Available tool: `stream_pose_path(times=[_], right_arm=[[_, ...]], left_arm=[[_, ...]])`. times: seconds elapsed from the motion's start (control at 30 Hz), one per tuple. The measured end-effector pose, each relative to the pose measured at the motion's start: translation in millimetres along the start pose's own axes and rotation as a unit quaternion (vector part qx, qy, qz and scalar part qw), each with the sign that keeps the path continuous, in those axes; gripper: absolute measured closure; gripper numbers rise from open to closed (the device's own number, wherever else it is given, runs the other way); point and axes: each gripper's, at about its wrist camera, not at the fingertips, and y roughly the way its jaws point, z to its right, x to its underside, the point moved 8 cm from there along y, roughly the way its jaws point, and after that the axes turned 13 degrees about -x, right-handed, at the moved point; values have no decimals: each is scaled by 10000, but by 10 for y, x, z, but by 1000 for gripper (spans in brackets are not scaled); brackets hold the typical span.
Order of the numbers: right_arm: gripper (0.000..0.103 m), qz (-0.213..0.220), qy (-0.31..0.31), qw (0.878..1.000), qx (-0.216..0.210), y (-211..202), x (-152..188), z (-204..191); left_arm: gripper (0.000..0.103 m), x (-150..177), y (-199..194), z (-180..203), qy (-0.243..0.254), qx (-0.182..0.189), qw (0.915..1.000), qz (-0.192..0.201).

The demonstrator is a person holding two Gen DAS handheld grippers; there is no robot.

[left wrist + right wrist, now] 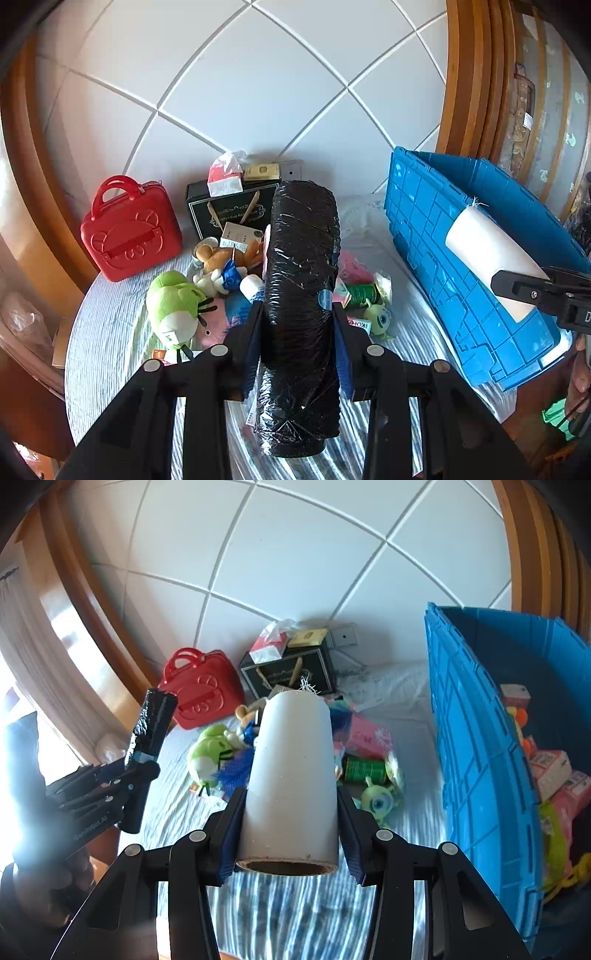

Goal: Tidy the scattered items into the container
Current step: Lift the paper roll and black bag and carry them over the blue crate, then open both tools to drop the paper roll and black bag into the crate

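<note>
2 rolls ride clear of the bed: left tongs clamp a black roll, right tongs pinch a white roll, both above the toy pile mid-bed. Judged a carry step; next, swing each over the blue crate at the bed's right edge and release. Only the right view shows the crate's pink boxes.
</note>
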Motion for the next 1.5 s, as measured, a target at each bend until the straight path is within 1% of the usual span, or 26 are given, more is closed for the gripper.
stream_pose_path(times=[0.27, 0.57, 0.73, 1.03, 1.37, 1.5], right_arm=[[57, 355, -198, 9990, -175, -421, -285, -27], [57, 684, -220, 9972, -187, -903, -477, 238], [57, 815, -99, 9966, -116, -1153, -562, 527], [57, 986, 212, 9949, 68, -1509, -575, 1096], [57, 1159, 539, 9913, 324, -1881, -573, 1668], [57, 1231, 657, 9892, 448, -2011, -577, 1872]], left_arm=[[69, -454, -274, 221, -30, -77, 9991, 419], [69, -866, -502, 624, -13, -53, 9972, 742], [69, -1045, -547, 936, 59, 17, 9964, 841], [69, -1300, -607, 1675, 368, 258, 9946, 937], [69, -1559, -557, 2469, 769, 544, 9906, 996], [69, -1656, -467, 2742, 854, 629, 9895, 981]])
